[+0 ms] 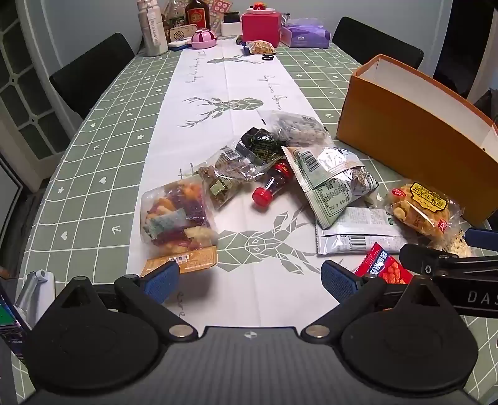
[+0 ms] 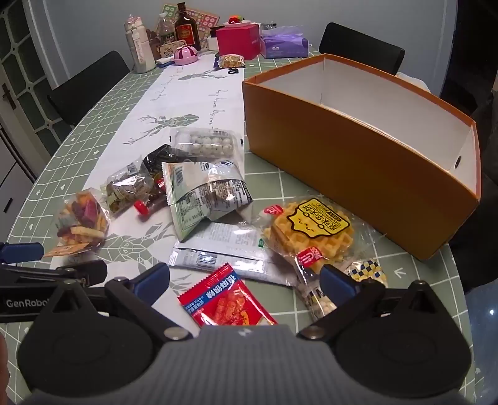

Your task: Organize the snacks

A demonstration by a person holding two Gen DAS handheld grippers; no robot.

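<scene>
Several snack packs lie loose on the table. A bag of coloured chips [image 1: 177,215] [image 2: 82,222], a small red-capped bottle [image 1: 274,183], a grey-green pouch [image 1: 330,180] [image 2: 202,199], a waffle pack [image 1: 420,208] [image 2: 311,233] and a red sachet [image 1: 382,264] [image 2: 227,299] show. An open orange box [image 1: 414,137] [image 2: 358,155] stands at the right; its visible inside is bare. My left gripper [image 1: 250,280] is open and empty above the white runner. My right gripper [image 2: 246,283] is open and empty over the red sachet.
At the table's far end stand bottles [image 1: 197,14], a pink box [image 1: 260,25], a purple tissue pack [image 1: 306,35] and another snack bag [image 1: 260,47]. Black chairs [image 1: 90,74] [image 1: 376,42] flank the table. A white packet [image 2: 224,252] lies under the pouch.
</scene>
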